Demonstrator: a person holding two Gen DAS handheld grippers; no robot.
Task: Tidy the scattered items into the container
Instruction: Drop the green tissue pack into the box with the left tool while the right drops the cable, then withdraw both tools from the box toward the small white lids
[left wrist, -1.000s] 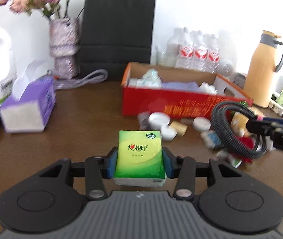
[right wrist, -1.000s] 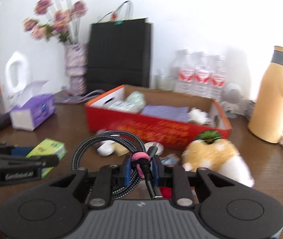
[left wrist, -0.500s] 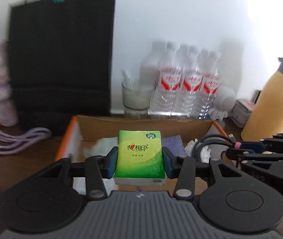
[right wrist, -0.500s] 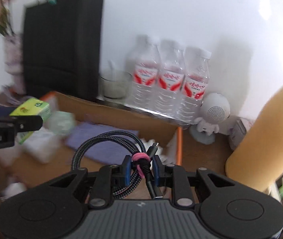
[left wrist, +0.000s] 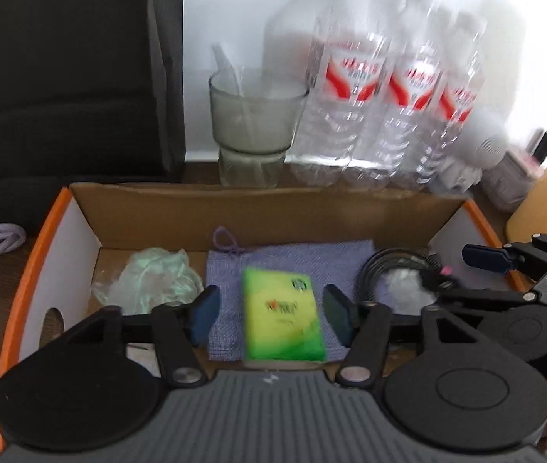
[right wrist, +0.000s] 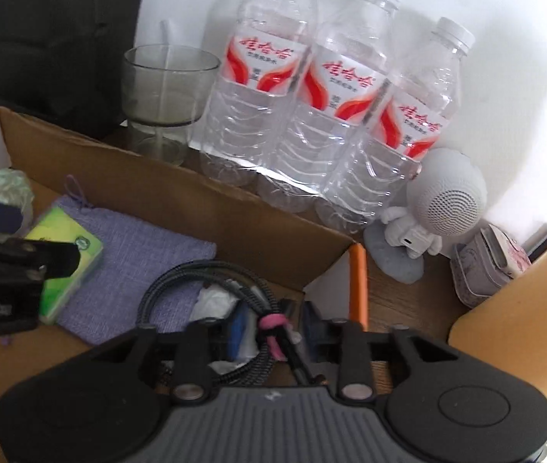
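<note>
An orange-rimmed cardboard box [left wrist: 265, 208] lies under both grippers. A green tissue pack [left wrist: 283, 314] rests on a purple cloth pouch [left wrist: 335, 258] inside it. My left gripper [left wrist: 271, 318] straddles the pack with its jaws opening, and a gap shows on each side. From the right wrist view, the pack [right wrist: 65, 258] sits beside the left gripper [right wrist: 34, 235]. A coiled black cable [right wrist: 180, 289] with a pink tie lies at the box's right end. My right gripper [right wrist: 273, 332] is opening around the tie, its pads clear of it. The left wrist view shows the right gripper [left wrist: 462, 276] above the cable [left wrist: 389, 266].
Behind the box stand three water bottles [right wrist: 312, 115], a glass [right wrist: 165, 96] and a black bag [left wrist: 61, 77]. A white astronaut speaker [right wrist: 439, 200] and a yellow flask [right wrist: 524, 301] are at the right. A pale green wrapped item [left wrist: 150, 277] and white crumpled plastic [right wrist: 215, 299] lie in the box.
Both grippers moved forward from the table to over the box. The left jaws have spread and let go of the tissue pack. The right jaws have spread off the cable.
</note>
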